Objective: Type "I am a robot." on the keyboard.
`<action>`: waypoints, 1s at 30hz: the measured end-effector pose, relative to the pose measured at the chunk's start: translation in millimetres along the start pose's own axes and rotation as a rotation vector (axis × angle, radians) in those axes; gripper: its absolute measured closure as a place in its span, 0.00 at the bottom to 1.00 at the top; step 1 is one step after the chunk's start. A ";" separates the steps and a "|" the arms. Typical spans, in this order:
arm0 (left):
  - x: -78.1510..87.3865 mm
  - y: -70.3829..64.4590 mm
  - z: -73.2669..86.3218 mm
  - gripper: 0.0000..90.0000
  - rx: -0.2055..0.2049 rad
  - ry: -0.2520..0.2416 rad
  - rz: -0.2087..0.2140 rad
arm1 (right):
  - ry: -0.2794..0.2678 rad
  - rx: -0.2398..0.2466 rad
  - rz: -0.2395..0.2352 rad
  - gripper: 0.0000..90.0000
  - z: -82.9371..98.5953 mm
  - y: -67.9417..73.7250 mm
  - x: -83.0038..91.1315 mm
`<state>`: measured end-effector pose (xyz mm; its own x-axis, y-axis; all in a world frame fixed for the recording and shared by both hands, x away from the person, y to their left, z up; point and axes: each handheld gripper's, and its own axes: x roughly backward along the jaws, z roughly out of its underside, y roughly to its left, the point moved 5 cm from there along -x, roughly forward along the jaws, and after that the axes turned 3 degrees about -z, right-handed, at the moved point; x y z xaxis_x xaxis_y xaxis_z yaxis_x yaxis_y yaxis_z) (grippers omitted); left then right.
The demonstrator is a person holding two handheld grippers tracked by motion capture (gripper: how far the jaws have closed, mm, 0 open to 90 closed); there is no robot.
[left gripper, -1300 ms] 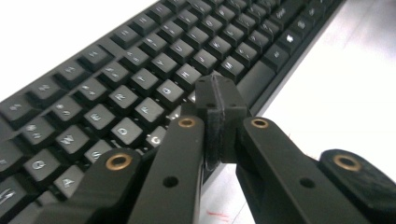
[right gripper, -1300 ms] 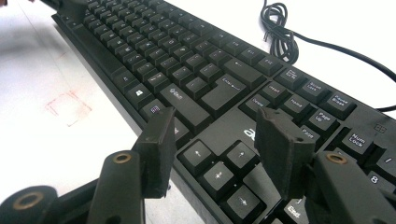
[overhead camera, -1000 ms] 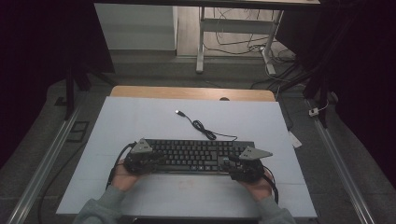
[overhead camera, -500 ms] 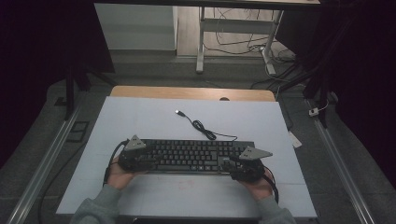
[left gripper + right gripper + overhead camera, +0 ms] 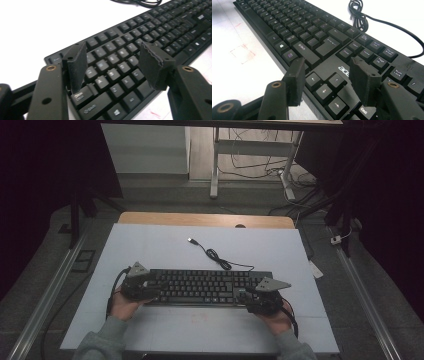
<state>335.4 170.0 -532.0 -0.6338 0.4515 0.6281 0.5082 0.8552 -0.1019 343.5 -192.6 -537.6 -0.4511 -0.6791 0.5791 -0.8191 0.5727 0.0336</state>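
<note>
High view, keyboard (image 5: 205, 286) on pale table (image 5: 150, 245), dark room

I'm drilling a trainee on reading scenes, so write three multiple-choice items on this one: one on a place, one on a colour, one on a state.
1. The right gripper hangs over which part of the keyboard?
A arrow keys
B Esc key
C USB plug

2. The keyboard is
A white
B black
C red

3. The left gripper is
A shut on the cable
B shut on a key
C open

Answers: 1 A, the arrow keys lie between its jaws; 2 B, body and keys are black; 3 C, keys show through the gap between its jaws.
</note>
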 end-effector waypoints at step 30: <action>-17.0 6.1 14.3 0.99 -0.075 0.106 0.001 | 0.019 0.013 0.000 0.52 2.0 0.6 -3.0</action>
<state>340.8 171.2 -554.3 -0.5699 0.4192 0.7067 0.5533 0.8317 -0.0472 343.6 -191.2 -540.9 -0.4446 -0.6699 0.5946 -0.8235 0.5669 0.0229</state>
